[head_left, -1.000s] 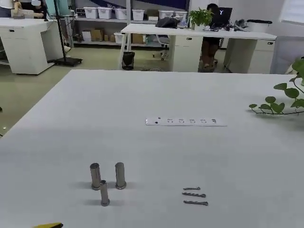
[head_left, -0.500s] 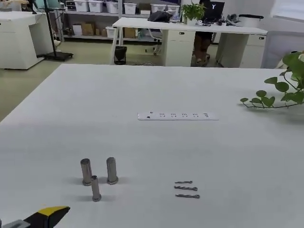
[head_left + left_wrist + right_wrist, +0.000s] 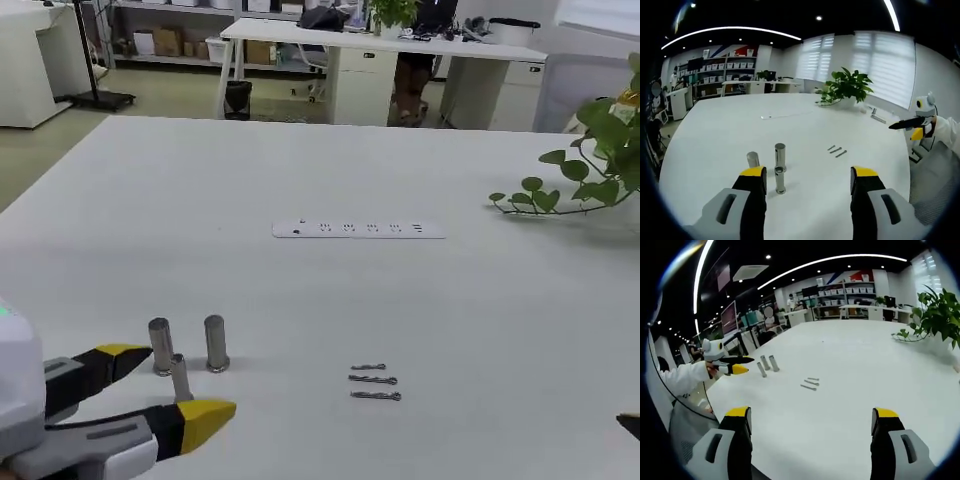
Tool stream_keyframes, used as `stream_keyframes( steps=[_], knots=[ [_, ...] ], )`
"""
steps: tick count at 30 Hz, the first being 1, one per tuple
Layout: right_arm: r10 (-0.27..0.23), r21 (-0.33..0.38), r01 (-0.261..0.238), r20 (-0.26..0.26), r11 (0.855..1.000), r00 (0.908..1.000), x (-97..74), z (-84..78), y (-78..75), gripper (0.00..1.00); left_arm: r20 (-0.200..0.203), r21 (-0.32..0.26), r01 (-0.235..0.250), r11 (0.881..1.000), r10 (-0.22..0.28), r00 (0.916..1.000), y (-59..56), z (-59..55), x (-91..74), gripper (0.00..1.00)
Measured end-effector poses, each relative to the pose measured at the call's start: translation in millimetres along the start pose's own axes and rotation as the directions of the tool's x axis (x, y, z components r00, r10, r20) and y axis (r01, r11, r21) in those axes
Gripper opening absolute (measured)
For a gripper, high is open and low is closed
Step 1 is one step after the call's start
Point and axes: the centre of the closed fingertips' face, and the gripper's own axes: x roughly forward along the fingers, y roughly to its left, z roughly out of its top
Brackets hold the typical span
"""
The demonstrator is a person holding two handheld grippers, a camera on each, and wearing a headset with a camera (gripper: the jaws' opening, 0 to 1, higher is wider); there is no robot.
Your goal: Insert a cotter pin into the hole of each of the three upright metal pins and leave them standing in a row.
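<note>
Three upright metal pins stand close together on the white table: two side by side [image 3: 160, 346] [image 3: 215, 343] and a shorter-looking one [image 3: 181, 378] in front. Three cotter pins [image 3: 373, 380] lie in a stack to their right. My left gripper [image 3: 190, 382] is open at the bottom left, its yellow-tipped jaws reaching either side of the front pin without touching it. In the left gripper view the pins [image 3: 780, 167] stand just ahead of the left gripper [image 3: 808, 172]. My right gripper [image 3: 811, 413] is open and empty, far from the cotter pins [image 3: 809, 383]; its dark tip [image 3: 630, 425] shows at the right edge.
A white power strip [image 3: 348, 230] lies mid-table beyond the pins. A leafy plant [image 3: 590, 150] trails over the table's far right. Desks, shelves and a seated person [image 3: 412, 80] are in the room behind.
The left gripper has come up from the bottom left corner, open, to the front pin. The head camera has tilted, shifting the whole scene up and left. Pins and cotter pins have not moved.
</note>
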Motion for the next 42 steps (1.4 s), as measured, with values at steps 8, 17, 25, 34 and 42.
stream_keyframes(
  steps=[8,17,25,34,42],
  knots=[
    [0.000,-0.005,0.001,0.009,1.000,1.0000,-1.2,2.5,1.1,0.98,-0.052,0.029,-0.021,0.999,0.022,0.9984,16.1,-13.2,13.5,0.55],
    [-0.011,-0.003,0.011,-0.022,1.000,0.9997,-2.3,-5.5,-0.8,0.98,-0.077,0.023,-0.035,0.999,0.037,0.9964,29.7,-22.0,25.3,0.44],
    [-0.028,0.006,0.028,-0.031,1.000,0.9991,-5.1,-8.1,-5.8,0.97,-0.075,0.013,-0.044,0.999,0.045,0.9962,36.1,-23.7,32.4,0.31],
    [-0.042,0.007,0.043,-0.054,0.999,0.9976,-9.2,-14.3,-8.6,0.97,-0.067,0.004,-0.049,0.999,0.050,0.9965,39.7,-24.0,36.7,0.19],
    [-0.047,0.006,0.047,-0.054,0.999,0.9975,-9.8,-12.6,-8.5,0.97,-0.084,-0.082,-0.050,0.995,0.043,0.9955,38.0,-27.6,34.4,0.07]
  ],
)
